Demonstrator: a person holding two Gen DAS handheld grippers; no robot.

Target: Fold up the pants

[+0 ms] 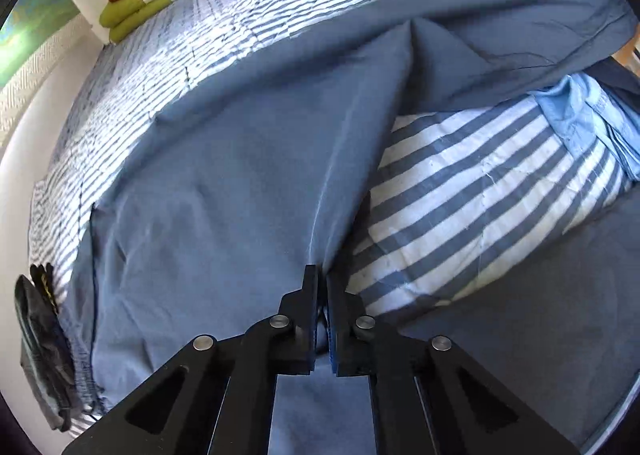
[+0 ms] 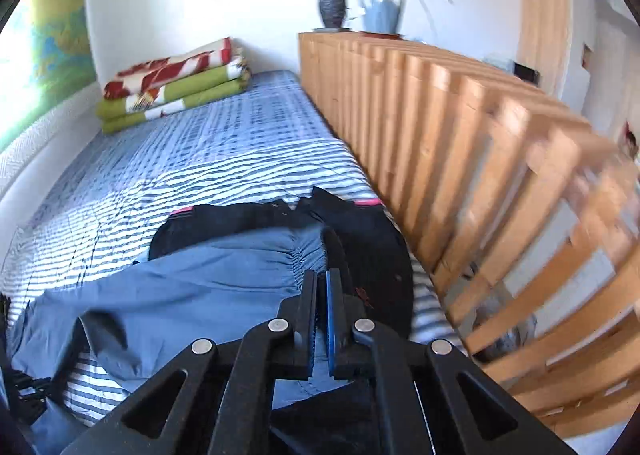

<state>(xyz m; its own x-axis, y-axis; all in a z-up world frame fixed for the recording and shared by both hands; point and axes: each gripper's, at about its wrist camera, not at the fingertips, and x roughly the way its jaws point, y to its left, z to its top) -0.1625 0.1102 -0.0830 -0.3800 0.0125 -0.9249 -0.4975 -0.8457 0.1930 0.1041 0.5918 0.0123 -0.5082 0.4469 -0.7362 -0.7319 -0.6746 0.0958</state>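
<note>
Blue pants [image 1: 240,159] lie spread over the striped bed cover [image 1: 480,191], with one part lifted and arching across the upper right of the left wrist view. My left gripper [image 1: 322,275] is shut on a pinched ridge of the blue fabric near the leg edge. In the right wrist view the pants [image 2: 192,287] show their gathered elastic waistband [image 2: 296,259]. My right gripper [image 2: 322,279] is shut on that waistband edge and holds it above the bed.
A dark garment [image 2: 372,247] with pink trim lies under the waistband. Folded green and red blankets [image 2: 176,87] sit at the bed's far end. A wooden slat railing [image 2: 480,159] borders the right side. Plant pots [image 2: 380,11] stand on top. Dark clothing [image 1: 40,339] lies at the left edge.
</note>
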